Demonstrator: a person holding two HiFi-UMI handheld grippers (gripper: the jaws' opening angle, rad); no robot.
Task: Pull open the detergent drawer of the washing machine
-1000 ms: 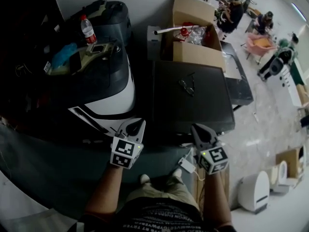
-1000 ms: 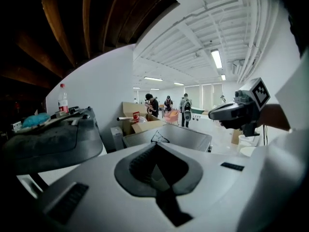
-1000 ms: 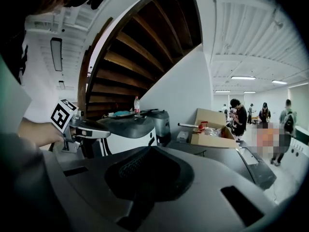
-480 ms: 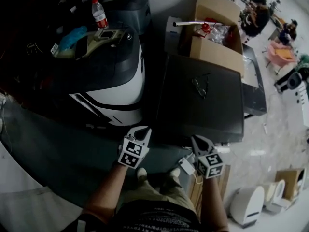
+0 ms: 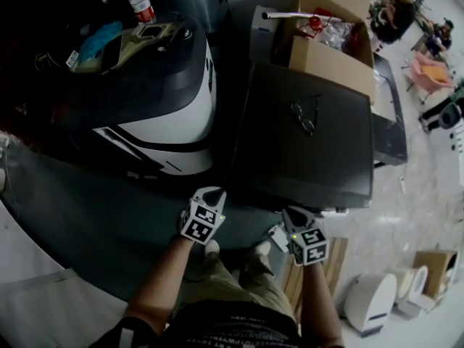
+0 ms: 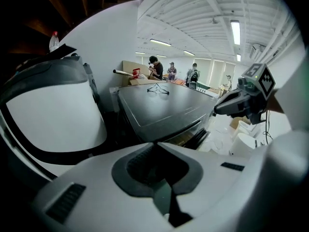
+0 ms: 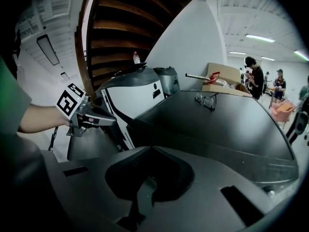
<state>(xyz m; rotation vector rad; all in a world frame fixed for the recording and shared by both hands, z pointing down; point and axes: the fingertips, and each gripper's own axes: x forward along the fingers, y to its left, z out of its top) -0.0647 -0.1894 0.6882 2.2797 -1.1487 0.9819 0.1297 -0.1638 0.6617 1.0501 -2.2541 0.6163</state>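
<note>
The washing machine is a dark grey box seen from above, with a pair of glasses lying on its lid. Its front face, where a drawer would be, is hidden under the lid's near edge in the head view. The right gripper view shows only a dark strip of that front, and I cannot make out a drawer in it. My left gripper is shut and empty, just off the lid's near left corner. My right gripper is shut and empty at the near edge, further right. Neither touches the machine.
A white and black rounded machine stands close on the left, with a water bottle on the clutter behind it. An open cardboard box sits behind the washer. A white appliance stands on the floor at right. People sit far back.
Both grippers have come down together, from in front of the lid to just below its near edge. Both have stayed shut.
</note>
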